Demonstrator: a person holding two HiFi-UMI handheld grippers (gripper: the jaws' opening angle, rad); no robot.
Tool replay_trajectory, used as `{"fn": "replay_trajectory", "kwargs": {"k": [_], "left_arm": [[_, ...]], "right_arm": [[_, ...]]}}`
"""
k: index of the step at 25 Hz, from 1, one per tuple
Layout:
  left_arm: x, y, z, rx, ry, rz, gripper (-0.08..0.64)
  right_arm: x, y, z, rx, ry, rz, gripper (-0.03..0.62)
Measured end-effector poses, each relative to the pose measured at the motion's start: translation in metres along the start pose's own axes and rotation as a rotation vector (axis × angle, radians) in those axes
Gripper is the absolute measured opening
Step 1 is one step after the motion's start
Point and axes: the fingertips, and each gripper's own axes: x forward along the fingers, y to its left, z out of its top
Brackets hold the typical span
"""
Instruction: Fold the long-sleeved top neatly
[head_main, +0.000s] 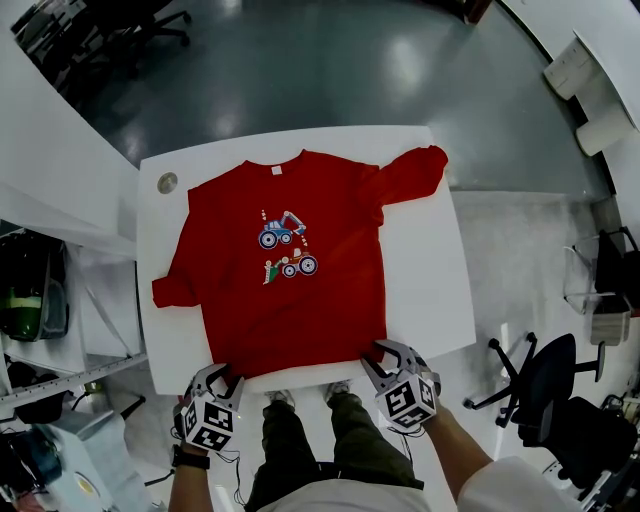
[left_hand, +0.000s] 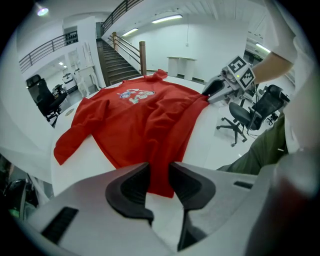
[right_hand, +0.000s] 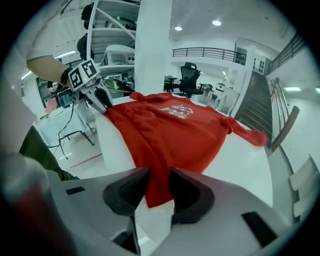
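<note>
A red long-sleeved top (head_main: 285, 300) with a truck print lies flat, front up, on the white table (head_main: 430, 290), its neck at the far side. Its near hem reaches the table's front edge. My left gripper (head_main: 222, 378) is at the hem's left corner, and in the left gripper view the red cloth (left_hand: 145, 110) fills the narrow gap between the pads (left_hand: 159, 170). My right gripper (head_main: 385, 352) is at the hem's right corner, likewise shut on the red cloth (right_hand: 175, 130) between its pads (right_hand: 159, 175). One sleeve (head_main: 415, 170) lies bunched at the far right, the other (head_main: 170, 285) at the left edge.
A small round disc (head_main: 167, 183) sits at the table's far left corner. Black office chairs (head_main: 540, 385) stand on the floor to the right. White shelving (head_main: 60, 330) is close on the left. The person's legs (head_main: 310, 440) are against the table's front edge.
</note>
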Motion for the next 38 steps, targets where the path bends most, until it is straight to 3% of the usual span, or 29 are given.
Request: {"fn": "replay_trajectory", "kwargs": {"k": [15,21,25,32,35,38], "left_arm": [[-0.001,-0.001,-0.001,0.024,0.003,-0.058,0.130],[-0.010,-0.013,0.000,0.029,0.018,-0.199,0.169],[-0.021,-0.013,0.005,-0.011,-0.015,-0.273,0.187],[-0.029,0.012,0.035,-0.154,-0.157,-0.198,0.178],[-0.016,0.017,0.029,-0.098,-0.084,-0.118,0.158],[-0.001,0.011,0.015,0.008,0.004,-0.095,0.152]], "right_arm": [[-0.007,-0.004,-0.013,-0.021,0.025,0.044,0.146],[-0.008,-0.002,-0.012,-0.038,0.061,0.084,0.160],[-0.014,-0.001,-0.007,-0.040,0.061,0.118,0.175],[-0.022,-0.021,0.014,0.020,-0.021,0.042,0.178],[-0.015,-0.023,0.018,0.024,-0.030,0.029,0.176],[-0.002,-0.014,0.014,0.002,0.003,0.051,0.172]]}}
